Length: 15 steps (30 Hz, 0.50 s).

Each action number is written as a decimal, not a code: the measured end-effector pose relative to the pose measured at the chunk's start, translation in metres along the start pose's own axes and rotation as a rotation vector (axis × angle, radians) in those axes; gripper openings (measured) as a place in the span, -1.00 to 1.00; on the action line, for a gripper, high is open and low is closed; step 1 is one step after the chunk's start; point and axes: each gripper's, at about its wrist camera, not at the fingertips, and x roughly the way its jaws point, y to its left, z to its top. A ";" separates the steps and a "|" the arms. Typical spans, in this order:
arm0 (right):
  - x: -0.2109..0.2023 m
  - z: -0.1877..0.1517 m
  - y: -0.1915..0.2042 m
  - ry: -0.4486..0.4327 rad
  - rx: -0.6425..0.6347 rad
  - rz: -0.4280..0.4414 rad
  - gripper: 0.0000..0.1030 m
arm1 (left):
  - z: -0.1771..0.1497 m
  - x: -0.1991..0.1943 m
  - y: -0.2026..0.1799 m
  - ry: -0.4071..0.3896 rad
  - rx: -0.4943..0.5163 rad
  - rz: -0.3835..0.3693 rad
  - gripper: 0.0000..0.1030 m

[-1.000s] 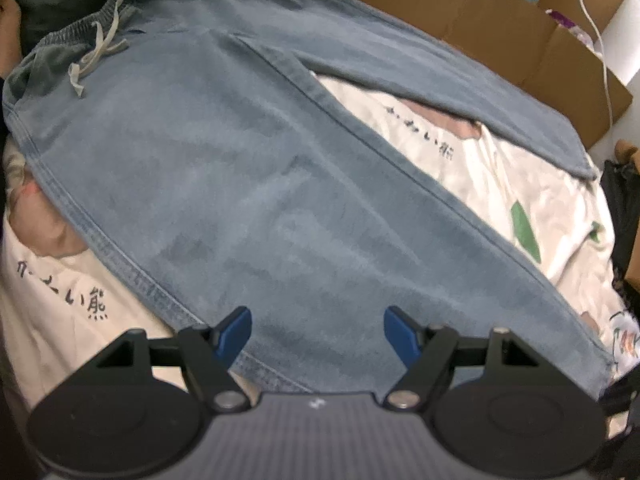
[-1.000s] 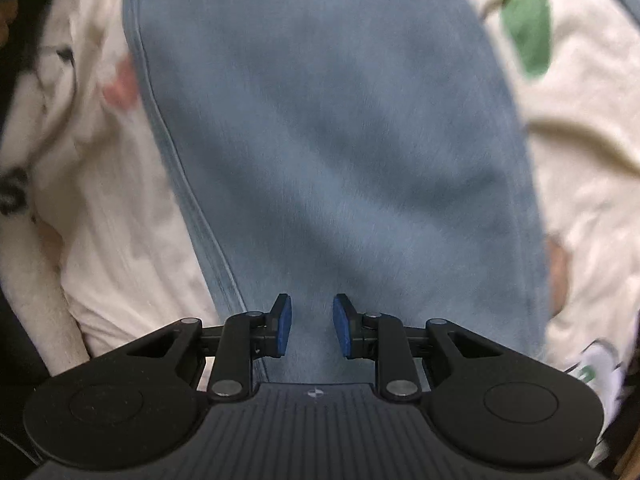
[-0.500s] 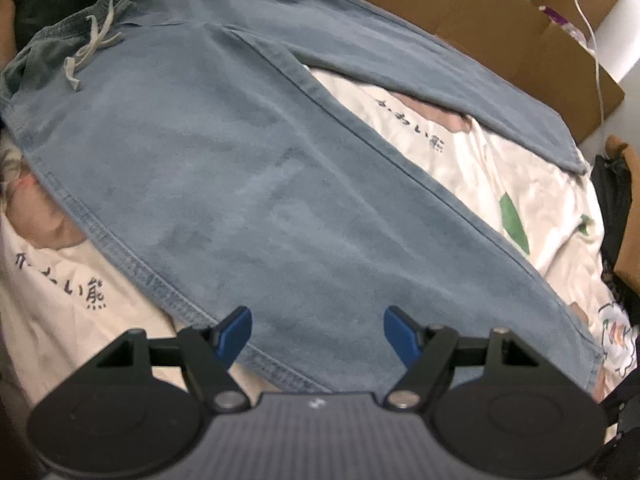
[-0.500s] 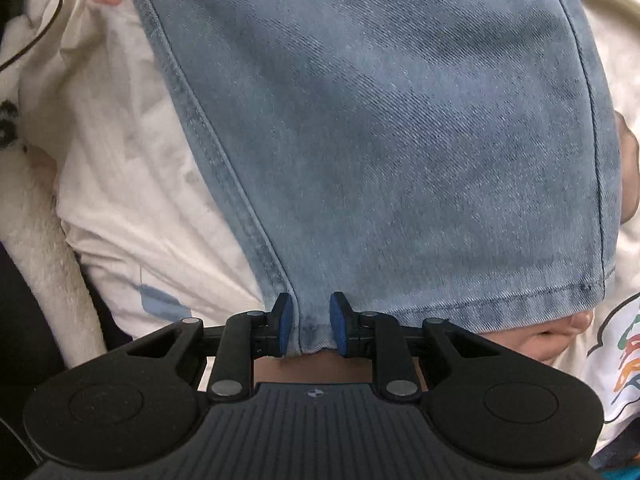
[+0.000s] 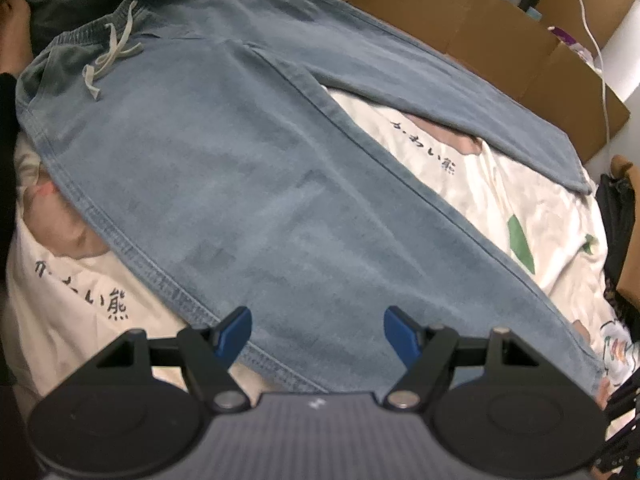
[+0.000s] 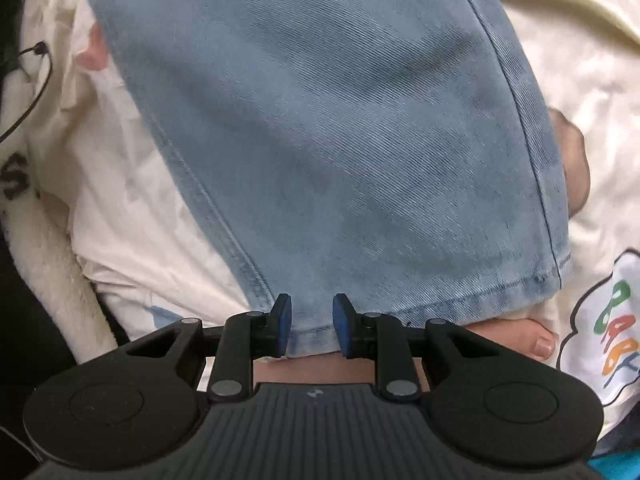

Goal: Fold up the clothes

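Observation:
A pair of light blue denim trousers (image 5: 248, 184) lies spread flat on a cream printed sheet, waistband with a white drawstring (image 5: 110, 54) at the far left, both legs running right. My left gripper (image 5: 316, 330) is open and empty, hovering over the near leg's lower seam. In the right wrist view the near leg's hem (image 6: 440, 300) lies just ahead. My right gripper (image 6: 308, 324) is part open, its blue pads (image 6: 282, 322) on either side of the hem's left corner, not closed on the cloth.
The cream sheet (image 5: 500, 200) has black script and green prints. Cardboard boxes (image 5: 500, 28) stand behind the bed with a white cable (image 5: 600, 40). Dark clothing (image 5: 616, 216) lies at the right edge. A bare toe (image 6: 540, 340) shows under the hem.
My right gripper has drawn back along the leg to the hem and its jaws have opened slightly. My left gripper has pulled back a little and stays open.

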 end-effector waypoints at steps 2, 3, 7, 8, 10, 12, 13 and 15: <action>-0.007 0.003 0.006 -0.017 -0.023 -0.001 -0.26 | 0.001 -0.002 0.001 -0.007 -0.003 -0.001 0.47; -0.009 0.005 0.010 -0.022 -0.033 -0.007 -0.23 | 0.002 -0.004 0.002 -0.006 -0.012 -0.003 0.47; -0.015 0.013 0.022 -0.033 -0.099 -0.055 -0.22 | 0.016 -0.012 0.010 -0.016 -0.073 -0.018 0.47; -0.021 0.015 0.023 -0.047 -0.103 -0.064 -0.22 | 0.021 -0.015 0.011 -0.029 -0.084 -0.013 0.47; -0.040 0.023 0.023 -0.113 -0.109 -0.060 -0.21 | 0.032 -0.016 0.014 -0.053 -0.112 0.002 0.48; -0.058 0.031 0.022 -0.215 -0.092 -0.077 -0.20 | 0.043 -0.012 0.016 -0.062 -0.126 0.023 0.48; -0.067 0.036 0.021 -0.274 -0.078 -0.091 -0.17 | 0.049 -0.009 0.018 -0.066 -0.134 0.035 0.48; -0.077 0.044 0.017 -0.367 -0.035 -0.117 -0.09 | 0.062 -0.003 0.021 -0.080 -0.144 0.056 0.48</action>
